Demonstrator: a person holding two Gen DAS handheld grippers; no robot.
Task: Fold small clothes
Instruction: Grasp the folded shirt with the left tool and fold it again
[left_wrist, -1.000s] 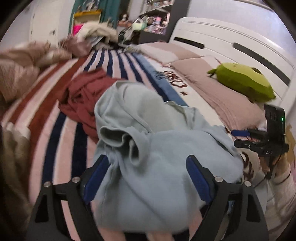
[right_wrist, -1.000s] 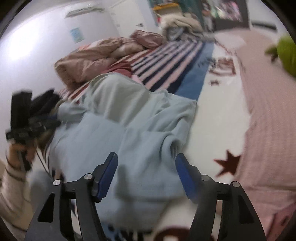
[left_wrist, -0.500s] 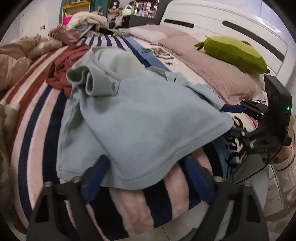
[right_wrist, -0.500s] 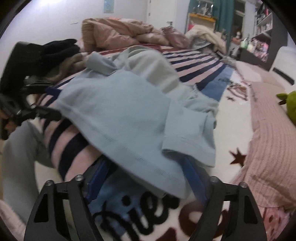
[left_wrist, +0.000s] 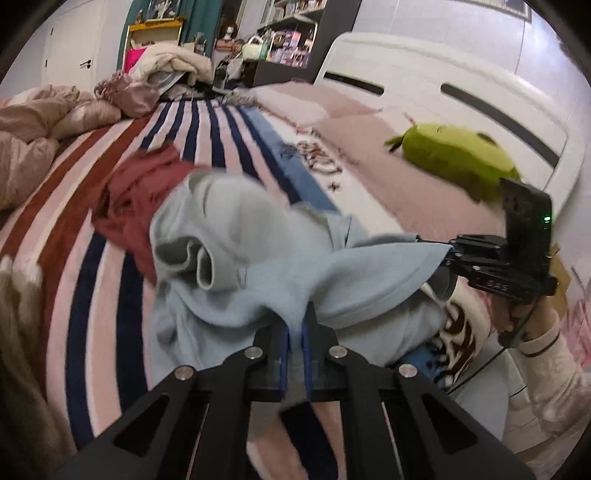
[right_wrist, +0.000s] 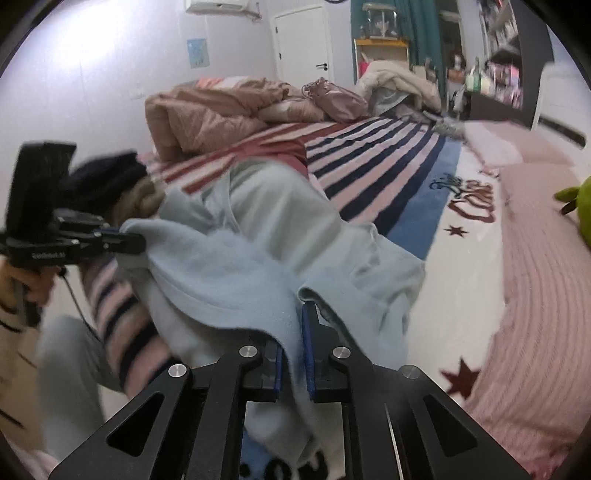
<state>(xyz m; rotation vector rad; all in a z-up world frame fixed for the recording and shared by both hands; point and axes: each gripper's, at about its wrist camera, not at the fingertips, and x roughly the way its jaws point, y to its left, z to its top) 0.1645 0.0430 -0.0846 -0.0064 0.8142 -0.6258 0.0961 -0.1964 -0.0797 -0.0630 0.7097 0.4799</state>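
Lying bunched on the striped blanket (left_wrist: 207, 122), just in front of a red garment (left_wrist: 136, 192): the light blue garment (left_wrist: 236, 221), its near hem raised off the bed. Pinching that hem at its left corner, jaws having just been closing onto the cloth: the left gripper (left_wrist: 294, 334). Pinching the right corner likewise, jaws just closed on fabric: the right gripper (right_wrist: 291, 350). Judging the step as lifting to spread flat: keeping both corners level, pulling the hem taut, avoiding dragging the red piece along.

Both hand-held grippers (left_wrist: 294, 341) (right_wrist: 292, 349) clamped shut
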